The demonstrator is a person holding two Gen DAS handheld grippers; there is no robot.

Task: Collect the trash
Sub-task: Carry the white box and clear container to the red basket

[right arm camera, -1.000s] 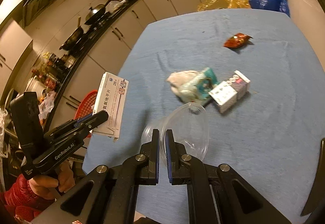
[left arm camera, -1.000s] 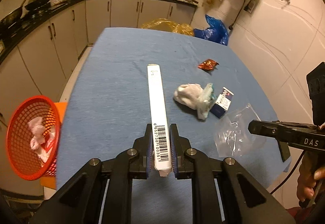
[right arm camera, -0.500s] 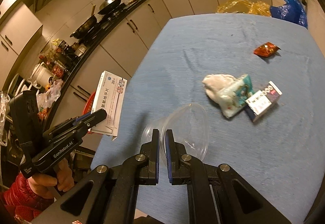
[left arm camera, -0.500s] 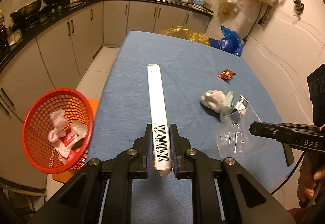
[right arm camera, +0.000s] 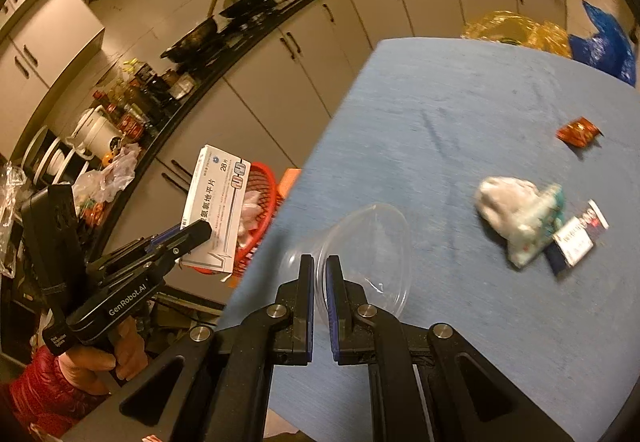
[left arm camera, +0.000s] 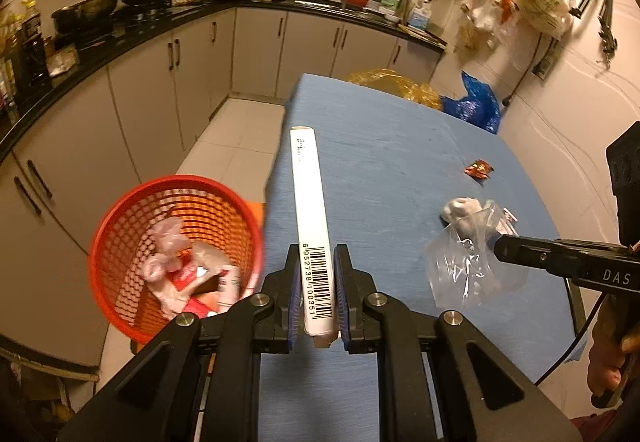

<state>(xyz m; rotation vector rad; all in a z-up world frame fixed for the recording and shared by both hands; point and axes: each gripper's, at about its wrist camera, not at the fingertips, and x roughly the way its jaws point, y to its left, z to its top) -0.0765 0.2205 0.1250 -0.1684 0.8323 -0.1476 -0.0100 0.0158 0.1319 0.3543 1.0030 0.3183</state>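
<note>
Beside the table's left edge, basket: red mesh basket (left arm camera: 176, 254) sits low off the blue table (left arm camera: 392, 169); crumpled wrappers and a packet already lie inside, so part of the collecting looks done.
Left gripper (left arm camera: 316, 290): fingers clamped on a flat white medicine box (left arm camera: 310, 209), held on edge, barcode end between the pads.
Box axis: long axis runs straight away from the gripper, far end over the table's left edge, near the basket but not above it.
Right gripper (right arm camera: 316, 282): fingers pinched on the rim of a clear plastic cup (right arm camera: 372, 250), mouth turned toward the camera, held above the table.
Left on table: red wrapper (right arm camera: 578, 131), white wad with teal packet (right arm camera: 516, 217), small carton (right arm camera: 578, 236).
Stage: judged midway; two items in hand, neither dropped yet.
</note>
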